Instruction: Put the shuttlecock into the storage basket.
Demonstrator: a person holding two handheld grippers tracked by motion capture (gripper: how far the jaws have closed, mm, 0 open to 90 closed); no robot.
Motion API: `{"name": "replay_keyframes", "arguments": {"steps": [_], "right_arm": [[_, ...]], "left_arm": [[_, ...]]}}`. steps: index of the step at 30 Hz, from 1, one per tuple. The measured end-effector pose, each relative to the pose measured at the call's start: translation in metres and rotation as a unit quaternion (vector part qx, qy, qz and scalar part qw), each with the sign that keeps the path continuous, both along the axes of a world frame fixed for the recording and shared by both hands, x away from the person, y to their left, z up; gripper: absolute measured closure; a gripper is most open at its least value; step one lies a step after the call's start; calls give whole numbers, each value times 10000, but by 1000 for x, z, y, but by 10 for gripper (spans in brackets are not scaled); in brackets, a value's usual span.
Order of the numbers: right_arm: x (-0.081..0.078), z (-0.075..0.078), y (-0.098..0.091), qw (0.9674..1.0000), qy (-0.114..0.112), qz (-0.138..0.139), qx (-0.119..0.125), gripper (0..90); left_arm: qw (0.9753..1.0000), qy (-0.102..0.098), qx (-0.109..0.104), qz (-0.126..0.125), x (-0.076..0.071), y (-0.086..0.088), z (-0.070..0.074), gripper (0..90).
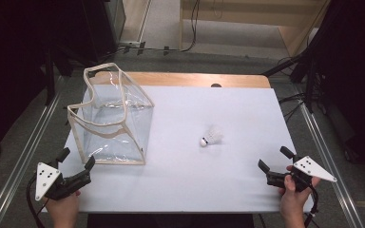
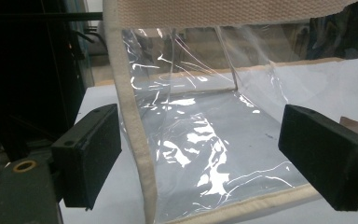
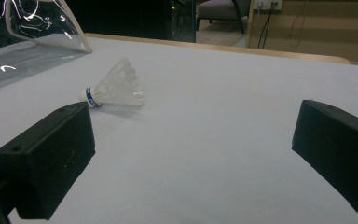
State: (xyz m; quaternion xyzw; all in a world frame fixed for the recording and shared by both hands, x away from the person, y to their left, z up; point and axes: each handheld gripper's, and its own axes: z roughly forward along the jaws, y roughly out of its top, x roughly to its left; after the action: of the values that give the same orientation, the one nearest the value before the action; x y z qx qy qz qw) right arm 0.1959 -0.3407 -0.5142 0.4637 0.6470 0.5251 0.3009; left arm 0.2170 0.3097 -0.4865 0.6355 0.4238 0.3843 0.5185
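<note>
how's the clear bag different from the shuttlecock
The clear bag stands upright with its mouth open; the shuttlecock lies on its side. The bag is far bigger and see-through with beige trim; the shuttlecock is white with a blue band. Both rest on the white table, untouched.

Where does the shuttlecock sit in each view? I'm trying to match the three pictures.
High view: the shuttlecock lies right of centre on the white table, right of the clear bag.
Left gripper view: not in it; the clear bag fills the middle.
Right gripper view: upper left, cork end pointing left.
Shared landmark: the clear bag, upper left there.
</note>
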Motion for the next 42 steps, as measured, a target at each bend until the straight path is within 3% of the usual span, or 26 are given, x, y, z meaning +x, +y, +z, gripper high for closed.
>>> {"name": "replay_keyframes", "arguments": {"steps": [22,42], "right_arm": [[0,3,7,9998,17,106,-167,0],[20,21,27,9982,348,307,-389,0]], "left_arm": [[10000,11,-8,12,-1,0,0,137],[10000,18,19,31,-1,0,0,137]]}}
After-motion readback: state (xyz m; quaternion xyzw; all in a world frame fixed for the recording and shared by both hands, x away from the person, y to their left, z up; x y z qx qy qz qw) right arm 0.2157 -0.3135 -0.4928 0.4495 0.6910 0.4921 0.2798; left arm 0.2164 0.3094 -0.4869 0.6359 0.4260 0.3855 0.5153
